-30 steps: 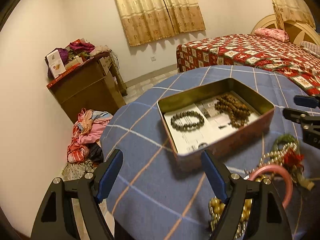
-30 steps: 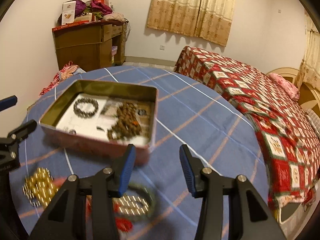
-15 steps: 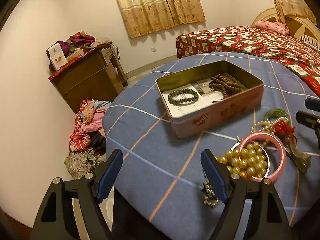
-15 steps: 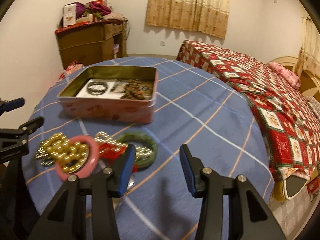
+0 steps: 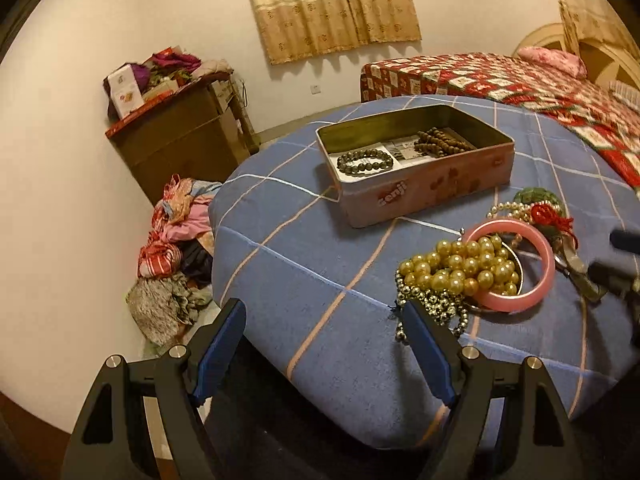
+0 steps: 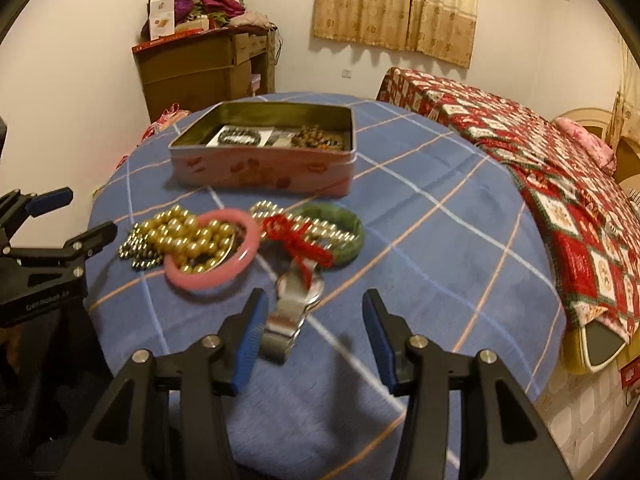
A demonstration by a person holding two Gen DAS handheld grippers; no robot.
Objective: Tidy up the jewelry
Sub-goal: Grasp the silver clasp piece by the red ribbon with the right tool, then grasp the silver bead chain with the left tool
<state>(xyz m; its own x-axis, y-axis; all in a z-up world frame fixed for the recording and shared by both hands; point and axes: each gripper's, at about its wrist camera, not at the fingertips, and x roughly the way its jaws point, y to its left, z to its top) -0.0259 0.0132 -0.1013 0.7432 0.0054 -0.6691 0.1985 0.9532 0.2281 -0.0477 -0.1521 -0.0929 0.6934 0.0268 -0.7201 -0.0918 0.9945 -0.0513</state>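
Note:
An open pink tin stands at the far side of the blue checked table. It holds a dark bead bracelet and brown beads. In front of it lie gold beads, a pink bangle, a green bangle, a red tassel and a metal watch. My left gripper is open over the table's near edge, left of the gold beads. My right gripper hovers above the watch, its jaws opening, holding nothing.
A wooden cabinet piled with boxes and cloth stands by the wall. Clothes lie heaped on the floor beside the table. A bed with a red patterned cover runs along the right.
Both grippers have drawn back from the tin toward the table's near edge. The loose jewelry pile has come fully into both views. Neither gripper has taken hold of anything.

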